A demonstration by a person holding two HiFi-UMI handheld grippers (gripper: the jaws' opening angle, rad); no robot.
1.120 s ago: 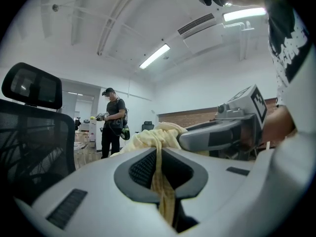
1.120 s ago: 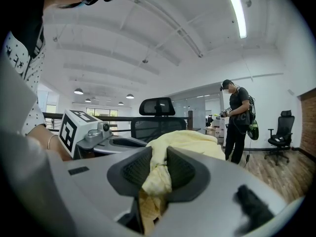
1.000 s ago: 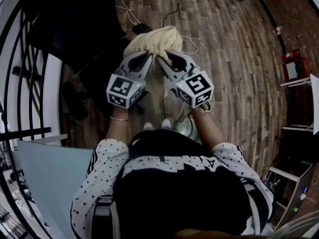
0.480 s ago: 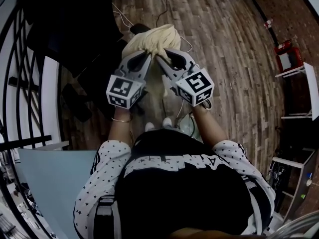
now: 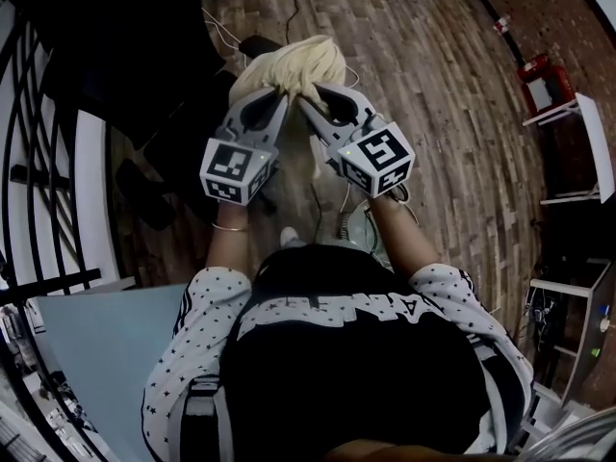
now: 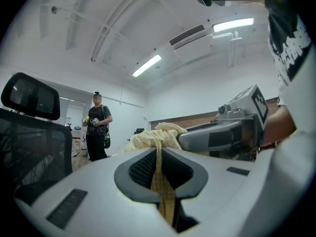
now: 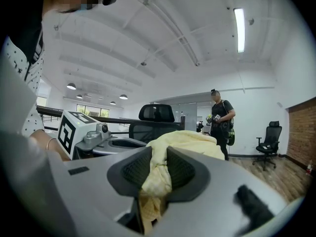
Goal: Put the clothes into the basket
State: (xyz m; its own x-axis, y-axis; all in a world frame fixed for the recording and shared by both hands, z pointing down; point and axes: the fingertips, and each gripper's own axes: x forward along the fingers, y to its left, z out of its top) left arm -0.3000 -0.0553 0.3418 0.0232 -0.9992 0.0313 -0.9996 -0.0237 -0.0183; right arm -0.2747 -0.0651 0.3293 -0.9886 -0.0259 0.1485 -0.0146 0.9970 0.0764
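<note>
A pale yellow garment (image 5: 289, 61) hangs bunched in the air in front of the person, over the wooden floor. My left gripper (image 5: 273, 92) is shut on a thin fold of it, seen as a yellow strand pinched between the pads (image 6: 159, 168). My right gripper (image 5: 310, 96) is shut on a thicker wad of the same garment (image 7: 157, 174). The two grippers sit side by side, their tips almost meeting at the cloth. The rest of the garment (image 7: 190, 139) heaps up beyond the jaws. No basket shows in any view.
A black office chair (image 5: 144, 75) stands close at the left. Cables (image 5: 332, 205) trail across the wooden floor near the person's feet. A person (image 6: 97, 127) stands further off in the room. White shelves and a red object (image 5: 541, 77) are at the right.
Both grippers have risen together with the yellow garment and moved a little away from the body. Their grip on the cloth looks the same.
</note>
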